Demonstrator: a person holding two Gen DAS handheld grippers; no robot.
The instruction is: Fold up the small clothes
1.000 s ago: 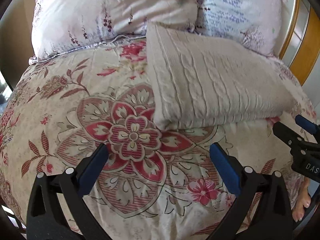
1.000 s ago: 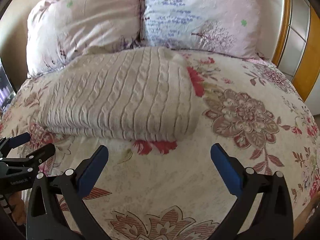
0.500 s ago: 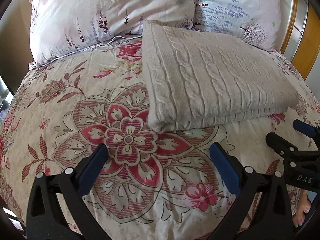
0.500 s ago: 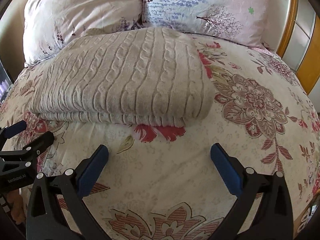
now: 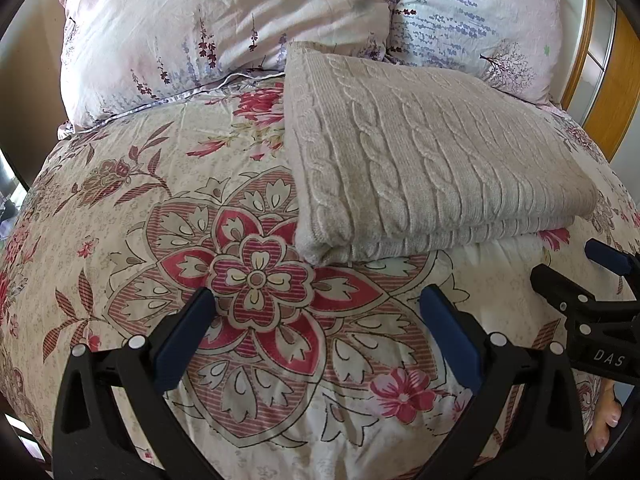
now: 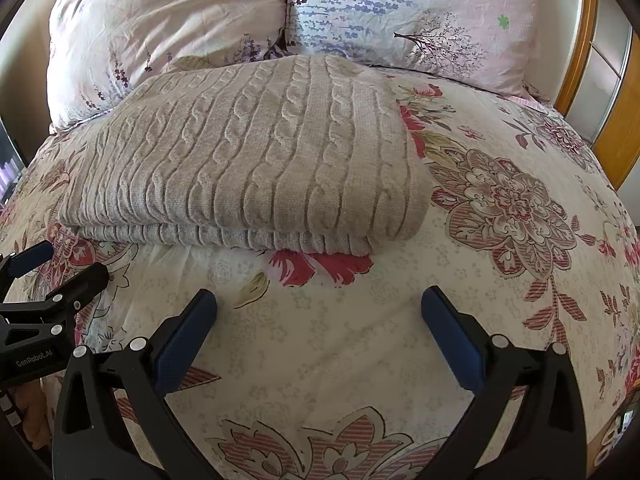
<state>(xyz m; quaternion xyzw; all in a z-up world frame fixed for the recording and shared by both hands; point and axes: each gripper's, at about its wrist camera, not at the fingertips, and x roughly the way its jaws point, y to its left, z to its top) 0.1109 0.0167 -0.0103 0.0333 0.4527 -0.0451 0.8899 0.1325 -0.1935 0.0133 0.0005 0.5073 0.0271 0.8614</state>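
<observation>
Left wrist: pillows [image 5: 224, 28] behind folded sweater [image 5: 420, 152].

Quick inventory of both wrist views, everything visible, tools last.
sweater: 1, beige cable knit, folded, lying on the quilt in front of the pillows
pillows: 2, pale pink with purple sprigs and trees, side by side at the head of the bed
quilt: 1, cream with red and brown flowers, covering the bed
wooden frame: 1, orange-brown, at the right edge behind the bed
left tool: 1, black with blue pads, open, empty, over the quilt short of the sweater's left corner
right tool: 1, black with blue pads, open, empty, over the quilt short of the sweater's near edge
</observation>
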